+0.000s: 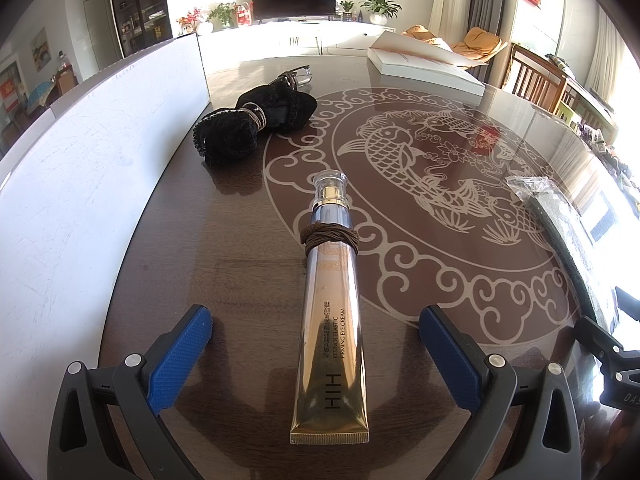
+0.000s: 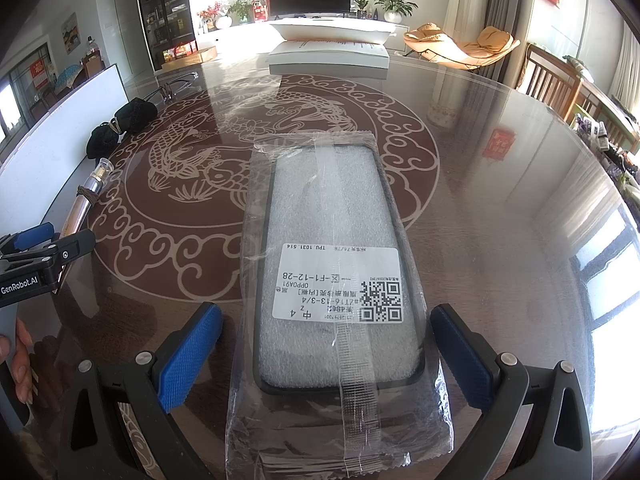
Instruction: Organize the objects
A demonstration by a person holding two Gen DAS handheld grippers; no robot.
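Note:
A gold eye-cream tube [image 1: 330,332] with a brown hair tie around its neck lies on the glass-topped table [image 1: 460,288]. My left gripper [image 1: 316,348] is open, its blue pads [image 1: 178,360] on either side of the tube's flat end, apart from it. A phone case in a clear plastic bag [image 2: 332,280] with a white label lies lengthwise between the blue pads [image 2: 188,356] of my open right gripper [image 2: 326,354]. The tube [image 2: 86,204] and the left gripper [image 2: 44,258] show at the left of the right wrist view.
A black scrunchie with rings [image 1: 256,120] and glasses [image 1: 298,74] lie beyond the tube. A white board [image 1: 80,168] stands along the table's left edge. A white box with an open lid [image 2: 330,50] sits at the far side. A hand [image 2: 20,352] shows at left.

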